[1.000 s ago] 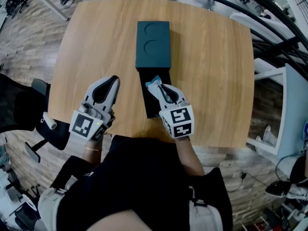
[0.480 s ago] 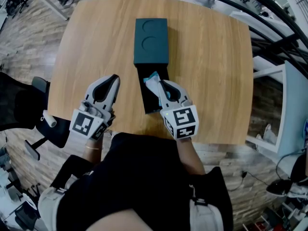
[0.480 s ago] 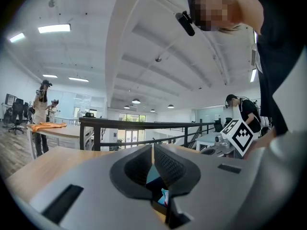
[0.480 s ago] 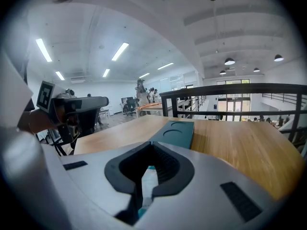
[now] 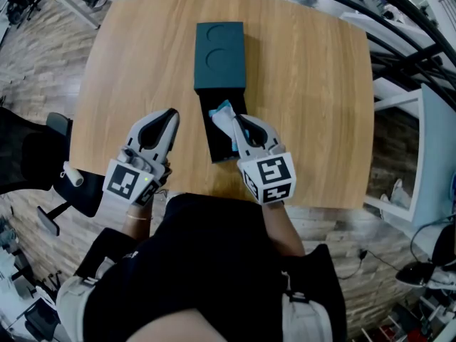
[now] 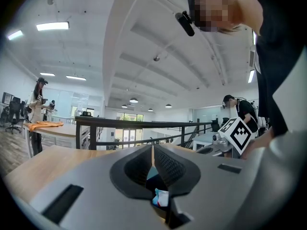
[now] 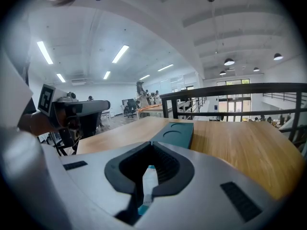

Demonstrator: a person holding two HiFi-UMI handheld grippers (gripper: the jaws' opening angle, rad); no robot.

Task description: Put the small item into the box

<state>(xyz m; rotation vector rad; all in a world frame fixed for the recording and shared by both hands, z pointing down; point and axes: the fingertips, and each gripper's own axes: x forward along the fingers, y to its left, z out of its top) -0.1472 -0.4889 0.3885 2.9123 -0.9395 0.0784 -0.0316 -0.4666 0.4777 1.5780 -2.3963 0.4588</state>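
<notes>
"What is changing just now?"

"The right gripper (image 5: 236, 125) is squeezing tighter than a moment ago. Its jaws are pressing all the way in on the little white and blue packet (image 5: 221, 111), so it is holding it fast."

"Where is the packet hanging?"

"Right over the open drawer (image 5: 212, 142) that is sticking out of the front of the teal box (image 5: 220, 54). I think it is not lying in the drawer yet."

"What is that meaning for the job?"

"I am guessing the grip is safe and the spot is right. The gripper is only needing to go down a bit and let go."

"And the other one?"

"The left gripper (image 5: 169, 115) is resting on the wooden table (image 5: 313, 105), to the left of the box. Its jaws are touching tip to tip. A tiny white and blue bit is showing low between them. I cannot tell what it is."

"How many things are you counting?"

"One box, one drawer, two round dents (image 5: 222, 33) on the box's top, one packet, two grippers and one table."
</notes>
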